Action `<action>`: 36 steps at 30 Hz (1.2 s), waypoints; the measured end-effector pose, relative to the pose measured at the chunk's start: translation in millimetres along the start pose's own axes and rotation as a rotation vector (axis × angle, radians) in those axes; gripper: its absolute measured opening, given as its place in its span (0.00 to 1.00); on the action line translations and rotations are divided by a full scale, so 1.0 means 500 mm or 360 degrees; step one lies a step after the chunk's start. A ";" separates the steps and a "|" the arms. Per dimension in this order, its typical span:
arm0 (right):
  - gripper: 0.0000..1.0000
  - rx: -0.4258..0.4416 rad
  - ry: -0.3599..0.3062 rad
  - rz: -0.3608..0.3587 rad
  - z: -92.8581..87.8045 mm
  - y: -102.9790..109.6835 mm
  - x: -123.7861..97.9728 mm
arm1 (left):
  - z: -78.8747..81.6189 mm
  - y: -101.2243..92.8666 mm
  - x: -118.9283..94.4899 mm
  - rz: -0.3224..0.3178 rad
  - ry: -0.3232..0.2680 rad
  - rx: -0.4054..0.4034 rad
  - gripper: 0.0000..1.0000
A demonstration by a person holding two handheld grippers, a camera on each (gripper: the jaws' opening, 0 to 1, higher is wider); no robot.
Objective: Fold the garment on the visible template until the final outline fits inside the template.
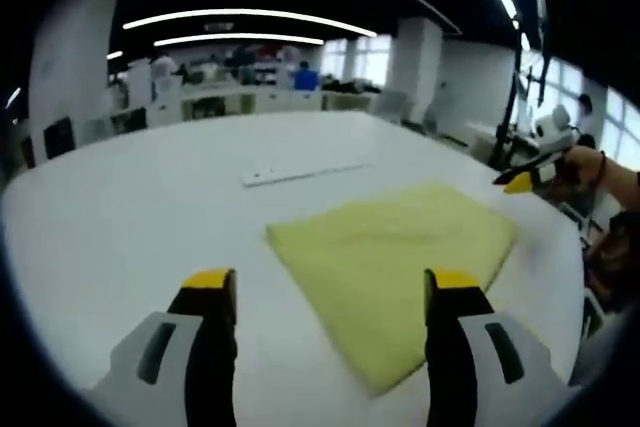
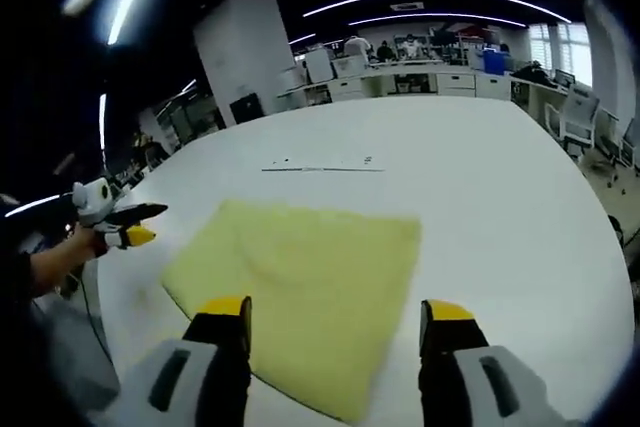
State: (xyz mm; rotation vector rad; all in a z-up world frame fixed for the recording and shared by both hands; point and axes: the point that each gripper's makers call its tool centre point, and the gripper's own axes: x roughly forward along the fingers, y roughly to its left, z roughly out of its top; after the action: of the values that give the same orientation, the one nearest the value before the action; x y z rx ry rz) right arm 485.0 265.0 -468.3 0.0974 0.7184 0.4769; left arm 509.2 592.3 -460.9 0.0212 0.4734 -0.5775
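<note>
Left gripper (image 1: pixel 330 292) hangs above the white worktop (image 1: pixel 120 207), its yellow-tipped fingers (image 1: pixel 208 282) spread wide with nothing between them. Just ahead, toward the right finger, lies the yellow garment (image 1: pixel 395 252), flat on the worktop in a tidy four-sided shape, its near corner reaching down between the fingers. Beyond it sits a thin white strip (image 1: pixel 300 173), well clear of the cloth. Far right in the left gripper view, the other gripper is held up off the worktop edge in a hand.

Over to the right gripper (image 2: pixel 335 312): fingers (image 2: pixel 445 312) also parted, gripping nothing, poised over the garment's (image 2: pixel 300 267) near edge. The left gripper shows far left, raised and away from the cloth.

My read: the folding looks largely done, since the outline is compact and square-edged. I can't make out a template outline, so whether it fits remains unconfirmed; one more fold may be needed.
</note>
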 end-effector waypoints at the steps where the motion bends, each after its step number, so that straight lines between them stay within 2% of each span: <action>1: 0.66 -0.0004 0.0011 0.0007 -0.010 0.003 -0.007 | -0.007 -0.002 -0.006 -0.0003 0.0010 0.0001 0.69; 6: 0.61 -0.0028 0.0072 0.0052 -0.048 0.018 -0.031 | -0.037 -0.016 -0.024 -0.0037 0.0048 -0.0024 0.64; 9: 0.56 -0.0025 0.0092 0.0066 -0.068 0.023 -0.039 | -0.060 -0.031 -0.031 -0.0067 0.0086 -0.0072 0.57; 13: 0.47 0.0006 0.0118 0.0100 -0.095 0.033 -0.044 | -0.082 -0.045 -0.040 -0.0096 0.0106 -0.0073 0.53; 20: 0.42 -0.0077 0.0209 0.0036 -0.144 0.015 -0.046 | -0.118 -0.053 -0.045 -0.0138 0.0171 -0.0075 0.44; 26: 0.27 -0.0042 0.0201 0.0013 -0.162 0.000 -0.040 | -0.141 -0.056 -0.042 -0.0140 0.0216 -0.0064 0.38; 31: 0.20 -0.0053 0.0220 0.0004 -0.175 -0.007 -0.036 | -0.157 -0.056 -0.036 -0.0147 0.0263 -0.0034 0.25; 36: 0.11 -0.0031 0.0197 -0.0006 -0.176 -0.013 -0.032 | -0.161 -0.059 -0.033 -0.0148 0.0274 -0.0006 0.14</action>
State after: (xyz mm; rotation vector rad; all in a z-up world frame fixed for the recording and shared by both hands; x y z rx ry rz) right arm 419.4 245.1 -526.5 0.0485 0.8349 0.4890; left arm 447.2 588.1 -522.2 0.0454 0.6453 -0.6693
